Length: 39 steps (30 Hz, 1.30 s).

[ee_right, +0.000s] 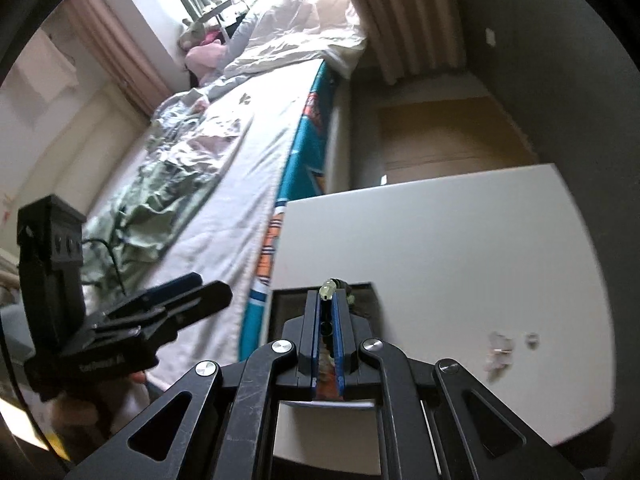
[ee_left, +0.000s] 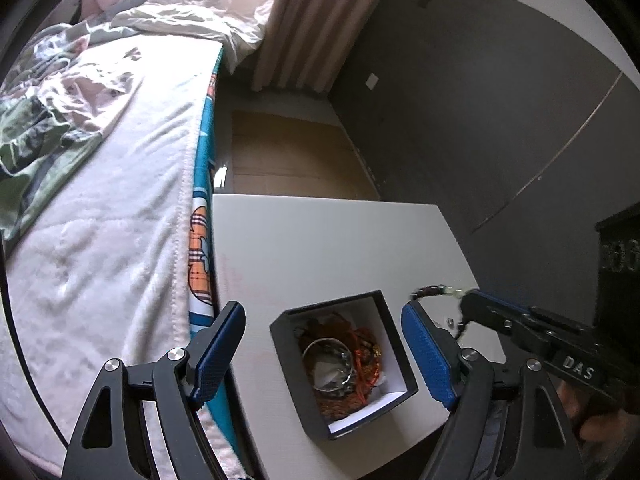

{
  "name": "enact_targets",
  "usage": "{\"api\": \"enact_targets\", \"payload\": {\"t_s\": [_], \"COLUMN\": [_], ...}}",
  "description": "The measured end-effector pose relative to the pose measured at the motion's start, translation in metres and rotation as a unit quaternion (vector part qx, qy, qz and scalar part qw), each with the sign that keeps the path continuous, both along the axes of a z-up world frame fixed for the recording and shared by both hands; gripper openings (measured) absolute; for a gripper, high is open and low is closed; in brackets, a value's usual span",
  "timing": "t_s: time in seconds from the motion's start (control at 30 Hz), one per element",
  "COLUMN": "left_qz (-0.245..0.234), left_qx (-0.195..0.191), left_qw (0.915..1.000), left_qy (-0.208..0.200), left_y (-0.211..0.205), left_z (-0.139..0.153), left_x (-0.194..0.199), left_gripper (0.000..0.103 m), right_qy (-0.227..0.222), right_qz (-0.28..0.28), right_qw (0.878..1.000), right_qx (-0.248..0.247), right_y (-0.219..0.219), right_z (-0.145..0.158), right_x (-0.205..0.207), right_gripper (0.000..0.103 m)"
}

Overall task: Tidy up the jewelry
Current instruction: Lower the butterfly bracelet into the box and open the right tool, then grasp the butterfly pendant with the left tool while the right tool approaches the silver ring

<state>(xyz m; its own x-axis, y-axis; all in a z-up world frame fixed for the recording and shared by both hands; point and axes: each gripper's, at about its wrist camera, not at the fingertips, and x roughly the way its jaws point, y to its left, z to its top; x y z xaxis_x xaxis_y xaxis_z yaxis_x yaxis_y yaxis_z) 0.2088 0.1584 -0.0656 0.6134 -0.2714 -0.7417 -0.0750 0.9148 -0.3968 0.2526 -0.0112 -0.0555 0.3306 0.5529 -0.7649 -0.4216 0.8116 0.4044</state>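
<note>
Black box [ee_left: 394, 354] holds a silver bangle [ee_left: 328, 364] and orange beads [ee_left: 366, 364].

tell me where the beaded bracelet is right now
The beaded bracelet hangs from the shut right gripper, above the white table just right of the black box.

Unmade bed [ee_left: 100, 200] w/ rumpled blanket [ee_right: 160, 208], curtains [ee_left: 304, 20], wood floor [ee_left: 288, 152].

the white surface [ee_left: 320, 240] is lying bare beyond the open black box [ee_left: 344, 360], leaving passing room there, while the bed [ee_left: 100, 240] is crowding its left edge, small clear bits [ee_right: 500, 348] are sitting to the right, and the right tongs [ee_left: 466, 300] are hanging just beside the box.
</note>
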Motion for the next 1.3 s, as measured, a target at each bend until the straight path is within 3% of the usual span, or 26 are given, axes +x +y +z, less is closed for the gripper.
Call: {"api": "enact_targets", "payload": {"t_s": [0.03,0.07,0.1,0.17,0.43,0.57,0.67,1.0,1.23,1.3], "left_qz": [0.000,0.000,-0.002,-0.005,-0.026,-0.045,-0.061,-0.102,-0.135,-0.139], "left_qx": [0.000,0.001,0.000,0.001,0.015,0.029,0.039,0.073,0.101,0.110], "left_qw": [1.0000,1.0000,1.0000,1.0000,0.9995,0.9985,0.9973,0.9919,0.9828,0.9804], "left_qy": [0.000,0.001,0.001,0.002,0.005,0.009,0.013,0.024,0.075,0.085], "left_y": [0.001,0.000,0.000,-0.002,-0.025,-0.048,-0.066,-0.132,-0.178,-0.187], "left_z": [0.000,-0.001,-0.001,-0.001,-0.003,-0.005,-0.008,-0.016,-0.042,-0.047], "left_x": [0.000,0.000,0.001,0.002,0.011,0.017,0.023,0.039,0.055,0.059], "left_gripper": [0.081,0.081,0.081,0.081,0.081,0.081,0.081,0.081,0.081,0.075], "right_qy": [0.009,0.016,0.018,0.010,0.002,-0.006,-0.008,0.010,0.019,0.024], "right_qz": [0.000,-0.005,-0.013,-0.033,-0.073,-0.096,-0.118,-0.164,-0.174,-0.182], "right_qw": [1.000,1.000,0.999,0.999,0.997,0.995,0.992,0.986,0.984,0.983], "right_qx": [-0.007,-0.017,-0.027,-0.029,-0.031,-0.030,-0.031,-0.008,-0.012,-0.010], "right_y": [-0.001,-0.002,-0.005,-0.019,-0.080,-0.117,-0.144,-0.201,-0.224,-0.231], "right_z": [-0.005,-0.011,-0.015,-0.018,-0.019,-0.018,-0.019,-0.055,-0.061,-0.063], "right_x": [0.002,0.005,0.006,0.005,0.000,-0.002,-0.001,0.003,0.007,0.008], "right_gripper": [0.008,0.018,0.037,0.053,0.055,0.063,0.064,0.064,0.064,0.064]}}
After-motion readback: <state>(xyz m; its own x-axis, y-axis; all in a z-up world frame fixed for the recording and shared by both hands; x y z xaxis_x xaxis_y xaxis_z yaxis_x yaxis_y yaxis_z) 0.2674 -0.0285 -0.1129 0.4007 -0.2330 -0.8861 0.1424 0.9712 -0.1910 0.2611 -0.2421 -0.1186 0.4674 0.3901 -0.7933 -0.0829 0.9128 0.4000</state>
